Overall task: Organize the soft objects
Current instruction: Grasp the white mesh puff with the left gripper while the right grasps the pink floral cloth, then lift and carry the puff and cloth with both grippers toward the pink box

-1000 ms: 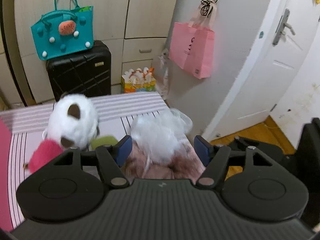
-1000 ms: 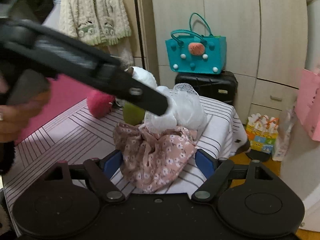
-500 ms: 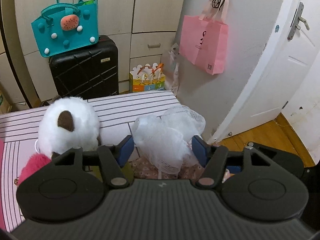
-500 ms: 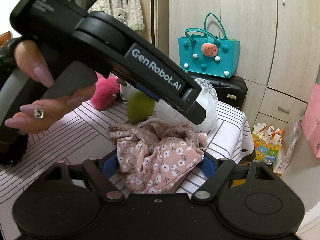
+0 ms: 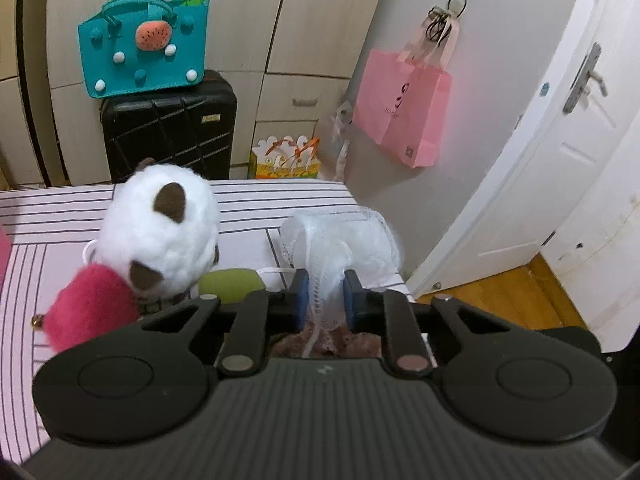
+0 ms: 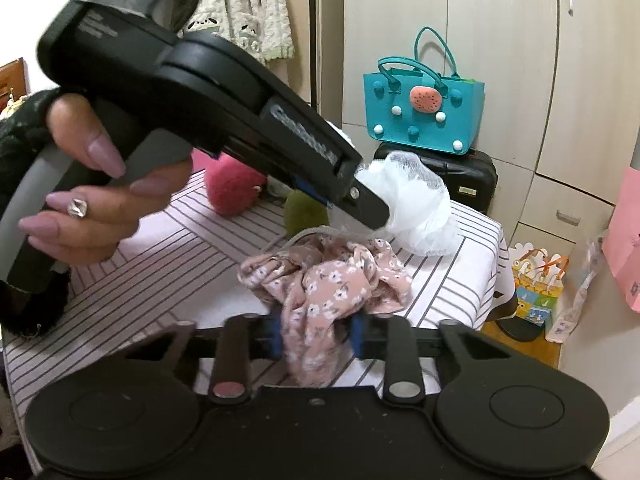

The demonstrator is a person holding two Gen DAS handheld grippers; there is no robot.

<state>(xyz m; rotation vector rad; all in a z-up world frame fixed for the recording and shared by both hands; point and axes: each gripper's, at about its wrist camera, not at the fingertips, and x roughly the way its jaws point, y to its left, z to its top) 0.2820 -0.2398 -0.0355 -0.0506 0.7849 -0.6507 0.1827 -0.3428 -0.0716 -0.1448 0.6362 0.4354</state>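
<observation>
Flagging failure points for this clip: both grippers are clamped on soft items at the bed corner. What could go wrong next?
1. The left gripper pinches only a fold of the white mesh pouf; it may slip out.
2. The pouf's white cord lies on the pink floral fabric bundle held by the right gripper; lifting apart could snag.

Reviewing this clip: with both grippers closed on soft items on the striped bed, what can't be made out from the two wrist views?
- Floral cloth: left wrist view shows only a sliver, hidden behind the left gripper body.
- Green plush: partly hidden in both views, by that gripper and the white plush.
- White mesh pouf: whether it touches the bed is unclear.
- Pink paper bag: print blurred.
</observation>
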